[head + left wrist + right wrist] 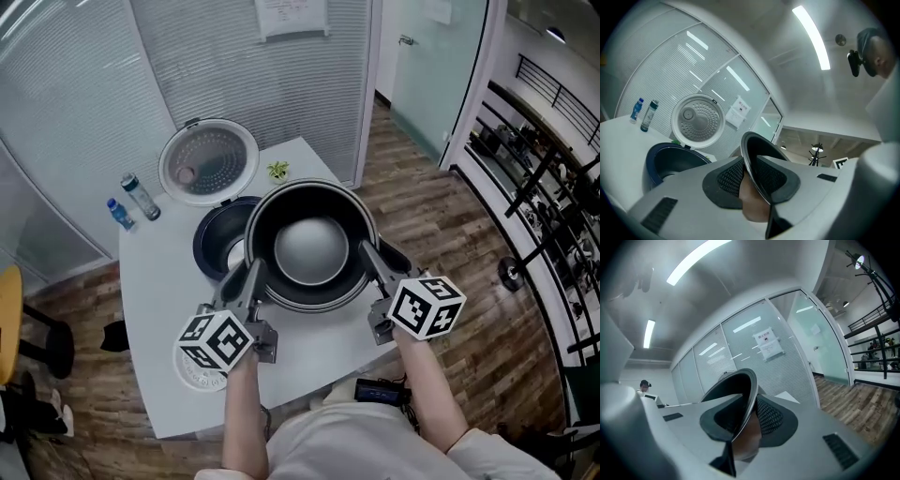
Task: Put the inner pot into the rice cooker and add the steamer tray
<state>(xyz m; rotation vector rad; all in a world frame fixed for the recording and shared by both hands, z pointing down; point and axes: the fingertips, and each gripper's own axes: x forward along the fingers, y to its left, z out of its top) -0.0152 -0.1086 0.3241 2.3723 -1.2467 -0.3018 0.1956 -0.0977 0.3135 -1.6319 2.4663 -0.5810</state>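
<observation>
The dark inner pot (309,246) hangs in the air above the white table (150,309), held level between both grippers. My left gripper (253,277) is shut on the pot's left rim (752,164), and my right gripper (367,255) is shut on its right rim (749,394). The dark blue rice cooker (217,240) stands just behind and left of the pot, partly hidden by it, with its round lid (207,161) swung open; it also shows as the rice cooker (670,161) in the left gripper view. No steamer tray can be made out.
Two small bottles (131,202) stand at the table's far left. A small green thing (277,171) lies near the far edge. A white round disc (199,370) lies under my left gripper near the front edge. Glass partitions stand behind; wooden floor and a railing lie to the right.
</observation>
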